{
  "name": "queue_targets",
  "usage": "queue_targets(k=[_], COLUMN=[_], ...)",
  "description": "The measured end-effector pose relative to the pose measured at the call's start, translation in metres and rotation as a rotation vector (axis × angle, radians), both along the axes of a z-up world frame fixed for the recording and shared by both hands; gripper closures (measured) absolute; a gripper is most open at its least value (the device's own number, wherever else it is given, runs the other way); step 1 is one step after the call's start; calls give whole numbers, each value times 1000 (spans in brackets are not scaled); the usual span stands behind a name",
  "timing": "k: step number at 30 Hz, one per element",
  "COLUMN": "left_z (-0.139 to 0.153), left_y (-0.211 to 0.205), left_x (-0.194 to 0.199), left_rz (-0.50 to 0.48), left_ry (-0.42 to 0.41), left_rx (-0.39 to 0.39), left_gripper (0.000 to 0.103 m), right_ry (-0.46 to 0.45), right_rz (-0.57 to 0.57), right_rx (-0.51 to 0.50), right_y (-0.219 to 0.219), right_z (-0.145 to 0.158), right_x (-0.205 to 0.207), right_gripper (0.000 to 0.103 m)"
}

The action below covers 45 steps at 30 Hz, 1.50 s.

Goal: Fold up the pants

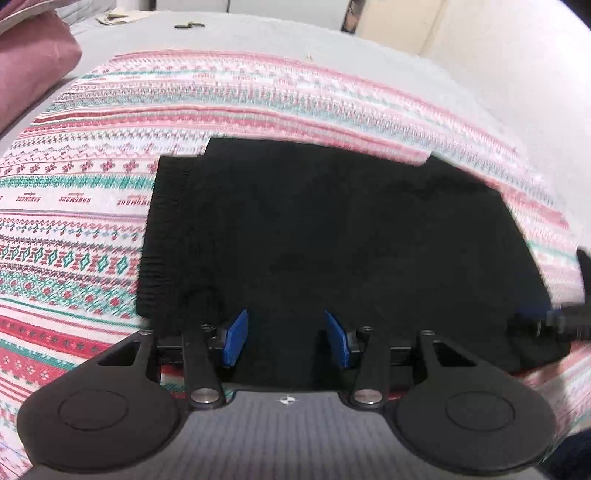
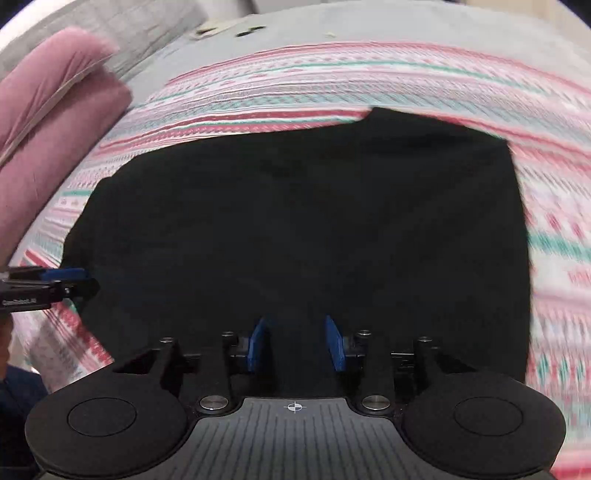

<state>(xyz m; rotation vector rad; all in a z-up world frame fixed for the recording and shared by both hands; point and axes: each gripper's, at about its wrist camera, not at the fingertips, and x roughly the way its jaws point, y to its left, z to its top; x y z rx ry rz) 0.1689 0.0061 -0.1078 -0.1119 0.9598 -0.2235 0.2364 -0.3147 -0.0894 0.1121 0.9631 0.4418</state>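
Note:
The black pants [image 1: 332, 236] lie folded into a rough rectangle on a patterned red, white and green cloth [image 1: 74, 192]. A ribbed band runs along their left edge in the left wrist view. My left gripper [image 1: 286, 338] is open, its blue pads [image 1: 234, 338] over the pants' near edge with nothing between them. My right gripper [image 2: 297, 341] is also open over the near edge of the pants [image 2: 295, 221]. Each gripper shows at the side of the other's view: the right one [image 1: 557, 319] and the left one [image 2: 55, 280], both at the pants' near corners.
The patterned cloth [image 2: 369, 74] covers a grey bed [image 1: 258, 33]. A pink pillow [image 1: 29, 66] lies at the far left and also shows in the right wrist view [image 2: 48, 129]. Small items [image 1: 190, 25] lie on the bed behind. A cream wall [image 1: 480, 29] stands at the far right.

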Motion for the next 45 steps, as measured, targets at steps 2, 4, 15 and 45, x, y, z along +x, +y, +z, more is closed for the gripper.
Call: queue_targets(k=[2, 4, 15, 45], left_z=[7, 12, -19, -28], left_y=[-14, -38, -108, -146], left_x=[-1, -5, -34, 24], left_rz=[-23, -67, -257, -112], left_ry=[-45, -95, -38, -53], left_rx=[7, 48, 155, -28], left_gripper=[27, 26, 22, 19], right_ry=[-1, -45, -88, 65], right_rz=[-35, -44, 41, -491], right_rx=[-35, -142, -231, 507], right_y=[0, 10, 0, -155], right_z=[3, 2, -14, -49], right_x=[-23, -43, -77, -75], right_gripper=[67, 67, 65, 56])
